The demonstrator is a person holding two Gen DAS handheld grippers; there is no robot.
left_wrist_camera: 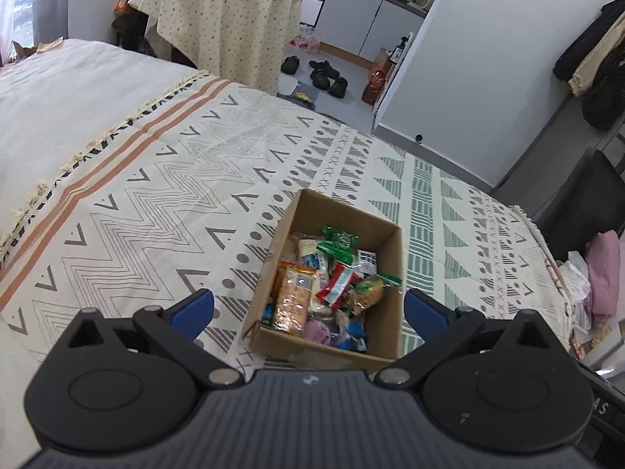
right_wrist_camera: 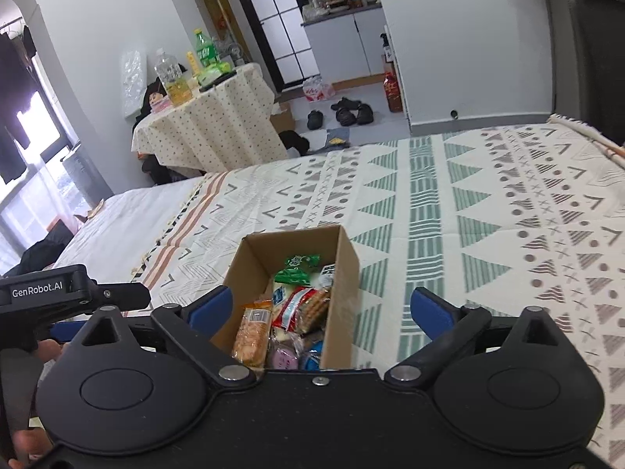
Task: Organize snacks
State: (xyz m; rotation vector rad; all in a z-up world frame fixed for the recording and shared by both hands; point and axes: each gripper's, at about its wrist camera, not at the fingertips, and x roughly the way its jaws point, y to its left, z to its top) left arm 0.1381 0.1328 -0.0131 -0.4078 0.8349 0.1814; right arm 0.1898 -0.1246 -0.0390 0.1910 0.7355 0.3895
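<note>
An open cardboard box sits on the patterned bedspread, filled with several wrapped snacks: an orange cracker pack, green packets, a red-and-white wrapper and a purple sweet. My left gripper is open and empty, its blue fingertips either side of the box's near end, above it. In the right wrist view the box lies just ahead, with the cracker pack inside. My right gripper is open and empty, hovering over the box's near edge.
The other gripper's body shows at the left. A table with a dotted cloth holds bottles beyond the bed. Shoes lie on the floor. A dark chair and pink cloth stand at the bed's right.
</note>
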